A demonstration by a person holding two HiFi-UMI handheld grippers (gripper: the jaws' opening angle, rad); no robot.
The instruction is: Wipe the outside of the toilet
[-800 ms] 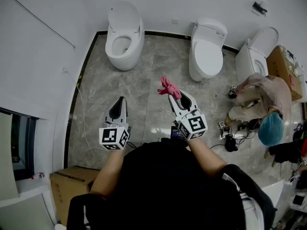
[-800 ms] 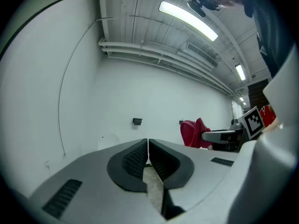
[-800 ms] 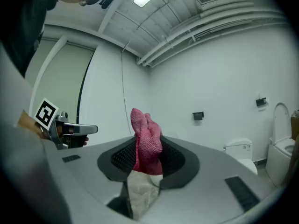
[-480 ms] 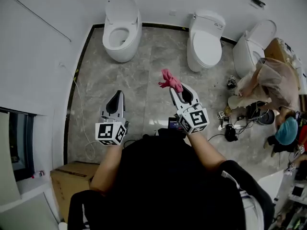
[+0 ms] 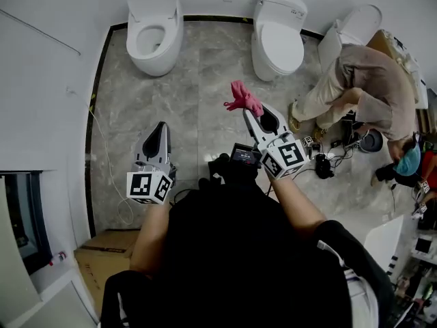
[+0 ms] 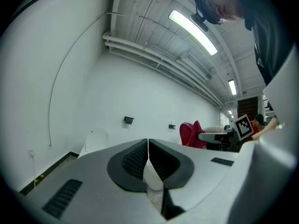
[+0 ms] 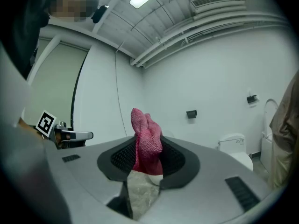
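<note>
Below, grey marble floor (image 5: 205,87), white toilets (image 5: 276,43)

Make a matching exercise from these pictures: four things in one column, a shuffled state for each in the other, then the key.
Things
1. left hand-held gripper
2. right hand-held gripper
3. far-left toilet
4. middle toilet

States
A. lid down
B. shut on the pink cloth
C. lid raised, bowl open
D. shut, nothing held

Pairs: 1-D, 2-B, 3-C, 4-A
</note>
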